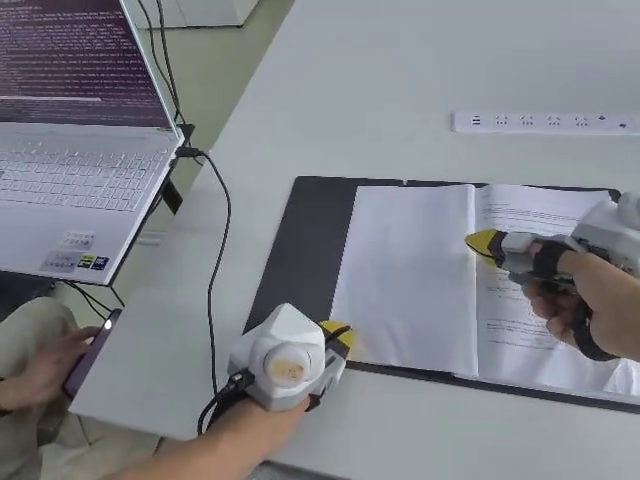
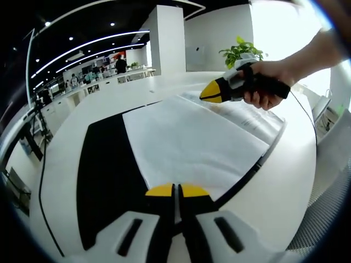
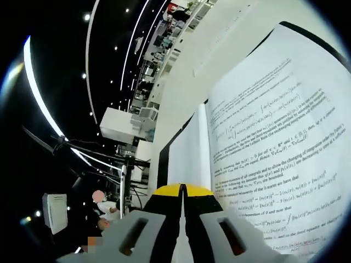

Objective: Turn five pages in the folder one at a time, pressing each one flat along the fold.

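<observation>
A black folder (image 1: 305, 250) lies open on the white table. Its left page (image 1: 410, 275) is blank white; its right page (image 1: 530, 215) carries printed text. My left gripper (image 1: 338, 336) rests shut at the near left corner of the blank page (image 2: 186, 139), with its yellow tips at the page edge (image 2: 176, 190). My right gripper (image 1: 482, 243) is shut, its yellow tip at the fold between the two pages. In the right gripper view the shut tips (image 3: 181, 189) sit over the printed page (image 3: 263, 148) beside the fold. The left gripper view catches the right gripper (image 2: 211, 92) over the far page.
An open laptop (image 1: 70, 170) stands at the left, with black cables (image 1: 215, 250) running down the table edge. A white power strip (image 1: 545, 122) lies beyond the folder. A person's hand with a phone (image 1: 90, 352) shows at the lower left.
</observation>
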